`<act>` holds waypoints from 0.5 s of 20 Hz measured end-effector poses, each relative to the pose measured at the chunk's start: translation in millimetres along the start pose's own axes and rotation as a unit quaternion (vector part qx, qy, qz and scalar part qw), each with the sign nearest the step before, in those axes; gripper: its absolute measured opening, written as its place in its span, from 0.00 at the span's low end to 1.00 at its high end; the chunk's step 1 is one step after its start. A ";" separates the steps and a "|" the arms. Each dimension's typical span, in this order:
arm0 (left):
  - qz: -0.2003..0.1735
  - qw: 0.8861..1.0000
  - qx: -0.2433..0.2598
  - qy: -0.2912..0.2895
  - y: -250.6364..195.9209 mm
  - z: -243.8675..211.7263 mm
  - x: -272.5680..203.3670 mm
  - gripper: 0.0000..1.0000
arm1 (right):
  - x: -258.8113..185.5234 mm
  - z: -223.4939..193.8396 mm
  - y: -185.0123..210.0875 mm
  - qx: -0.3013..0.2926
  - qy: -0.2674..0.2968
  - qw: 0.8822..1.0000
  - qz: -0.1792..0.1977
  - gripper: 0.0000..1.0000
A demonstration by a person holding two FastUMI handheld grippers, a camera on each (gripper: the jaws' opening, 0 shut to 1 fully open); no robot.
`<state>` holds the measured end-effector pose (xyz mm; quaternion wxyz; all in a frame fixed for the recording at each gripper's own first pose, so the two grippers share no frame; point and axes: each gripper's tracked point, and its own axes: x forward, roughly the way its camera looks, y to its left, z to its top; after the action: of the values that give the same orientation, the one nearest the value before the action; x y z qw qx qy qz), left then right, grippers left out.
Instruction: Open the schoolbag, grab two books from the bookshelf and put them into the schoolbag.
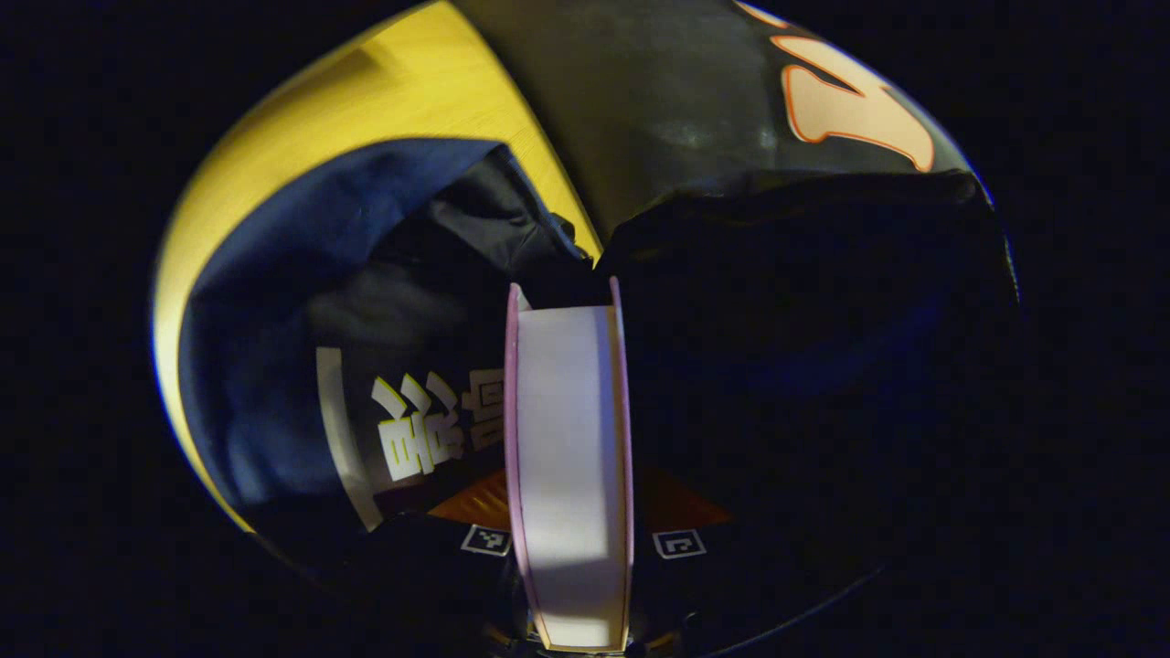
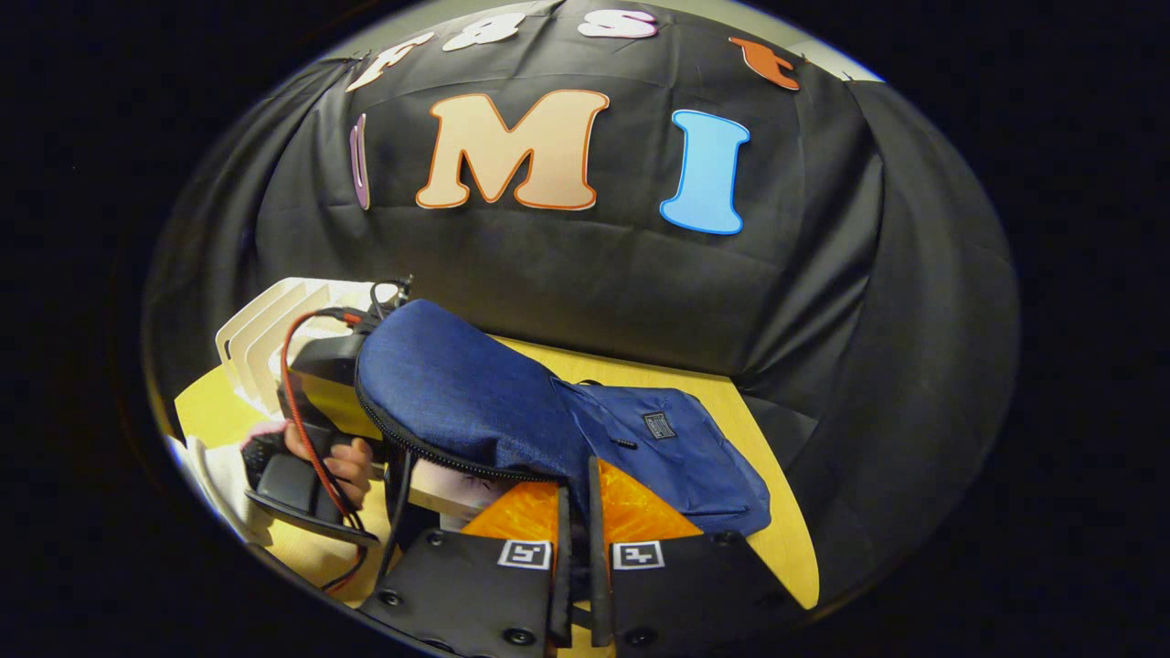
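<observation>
A pink-covered book [image 1: 569, 411] stands edge-on between the fingers of my left gripper [image 1: 571, 498], which is shut on it, its far end inside the open blue schoolbag [image 1: 265, 366]. Another book with a dark cover [image 1: 411, 429] lies inside the bag to the left. In the right gripper view, my right gripper [image 2: 576, 475] is shut on the zipper rim of the schoolbag [image 2: 475, 393], holding the flap up like a dome. A hand [image 2: 343, 466] holds the left gripper [image 2: 302, 484] at the bag's mouth.
The schoolbag lies on a yellow wooden table [image 2: 777, 539], whose edge runs close on the right. A white slotted bookshelf [image 2: 265, 320] stands at the back left behind the bag. A red cable [image 2: 291, 393] loops over the left gripper.
</observation>
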<state>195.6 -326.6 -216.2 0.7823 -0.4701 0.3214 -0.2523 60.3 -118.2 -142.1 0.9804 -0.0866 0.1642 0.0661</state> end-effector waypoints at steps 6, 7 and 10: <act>0.031 0.999 0.021 0.010 3.6 -9.4 8.5 0.44 | -0.4 -2.4 -4.0 0.007 0.001 1.000 -0.003 0.11; 0.039 0.998 0.035 0.017 3.9 -11.6 6.2 0.47 | 0.2 -2.0 -4.8 0.010 0.000 1.000 -0.003 0.13; 0.055 0.996 0.069 0.028 -1.5 -17.0 -9.2 0.69 | -0.3 -2.7 -5.7 0.009 -0.001 1.000 -0.004 0.11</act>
<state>176.7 -330.6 -218.4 0.8163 -0.3899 0.3500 -0.2432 60.0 -124.2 -143.7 0.9816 -0.0779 0.1635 0.0611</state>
